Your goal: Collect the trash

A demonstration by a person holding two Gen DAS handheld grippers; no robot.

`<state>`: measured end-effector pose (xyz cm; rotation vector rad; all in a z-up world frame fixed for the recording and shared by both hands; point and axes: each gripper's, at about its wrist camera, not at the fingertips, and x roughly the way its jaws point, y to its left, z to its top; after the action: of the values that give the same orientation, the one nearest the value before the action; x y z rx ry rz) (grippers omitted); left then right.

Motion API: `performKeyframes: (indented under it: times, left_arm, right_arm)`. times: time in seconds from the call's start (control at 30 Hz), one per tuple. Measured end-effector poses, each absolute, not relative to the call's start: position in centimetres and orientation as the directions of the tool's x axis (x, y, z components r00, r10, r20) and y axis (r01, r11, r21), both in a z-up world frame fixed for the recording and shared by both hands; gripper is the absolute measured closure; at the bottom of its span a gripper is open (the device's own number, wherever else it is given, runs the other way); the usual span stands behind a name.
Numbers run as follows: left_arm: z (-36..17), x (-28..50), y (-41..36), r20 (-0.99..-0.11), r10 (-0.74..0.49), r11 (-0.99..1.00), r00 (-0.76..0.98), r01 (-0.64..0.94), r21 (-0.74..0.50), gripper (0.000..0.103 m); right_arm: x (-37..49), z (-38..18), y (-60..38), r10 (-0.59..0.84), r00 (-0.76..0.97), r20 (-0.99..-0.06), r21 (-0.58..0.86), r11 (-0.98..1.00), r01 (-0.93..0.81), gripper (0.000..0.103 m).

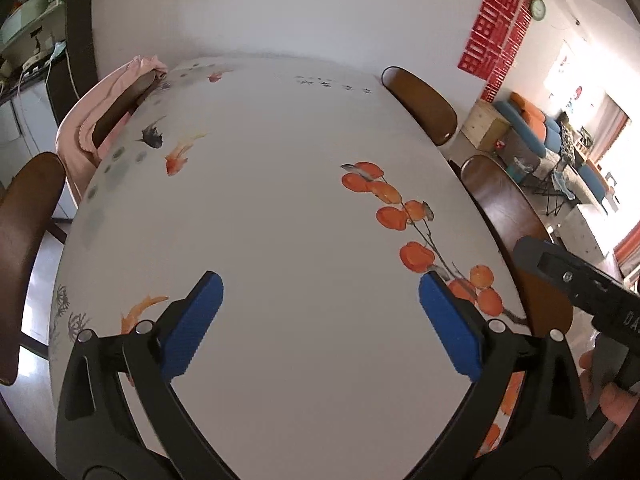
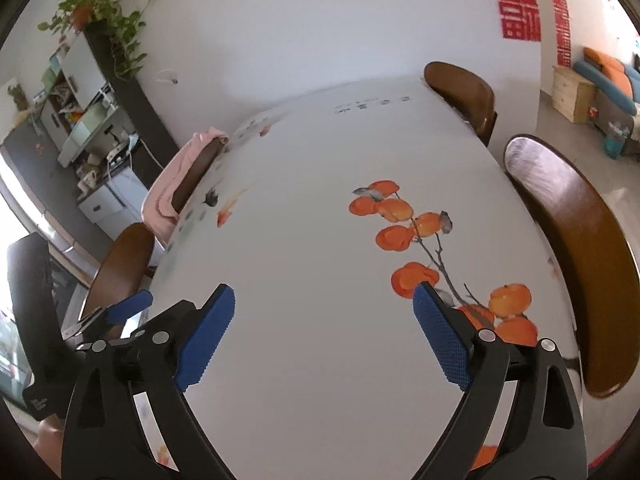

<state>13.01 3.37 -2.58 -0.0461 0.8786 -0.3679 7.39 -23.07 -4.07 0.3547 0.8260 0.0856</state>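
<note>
A: Left claw (image 1: 320, 280)?
B: Wide open, nothing between the blue pads (image 1: 196, 332). Hovering over a bare stretch of the table (image 1: 304, 168).
A: Right claw (image 2: 323, 291)?
B: Also gaping, nothing gripped. Just beside the left one, over the same table.
A: Trash?
B: Cannot tell where. Not made out near either claw in either view.
A: Edges, left to right?
B: Dark wooden chair (image 1: 28, 220) tucked against the left edge. Beyond it a second chair draped with a pink cloth (image 1: 96, 116). Then open tabletop, printed with goldfish (image 1: 178, 158) on the left and an orange fruit branch (image 1: 404, 216) on the right. Plenty of free surface ahead of both claws. Along the right edge, two more wooden chairs (image 1: 424, 104) pushed close.
A: Any writing?
B: Small dark characters (image 1: 332, 84) at the far end of the table, too small to read. Red cut-paper characters (image 1: 500, 20) on the wall at upper right, not legible. On the right claw's body, white letters "DA" (image 1: 630, 318), the rest cut off.
</note>
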Motion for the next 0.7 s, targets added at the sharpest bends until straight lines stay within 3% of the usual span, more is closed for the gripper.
performKeyframes:
  times: [0.27,0.7]
  left_arm:
    - [-2.6,13.6,3.2,-0.75,-0.28,0.951,0.599,0.281,-0.13,0.007]
    - [-3.4,13.3,3.9,-0.756,-0.256,0.962,0.602,0.237,-0.137,0.007]
  right_arm:
    - [9.4,-4.7,-23.6,0.24,0.661,-0.711,0.358,0.933,0.046,0.013]
    - [9.7,-5.4,-22.1,0.277,0.642,-0.715,0.359,0.933,-0.003,0.013]
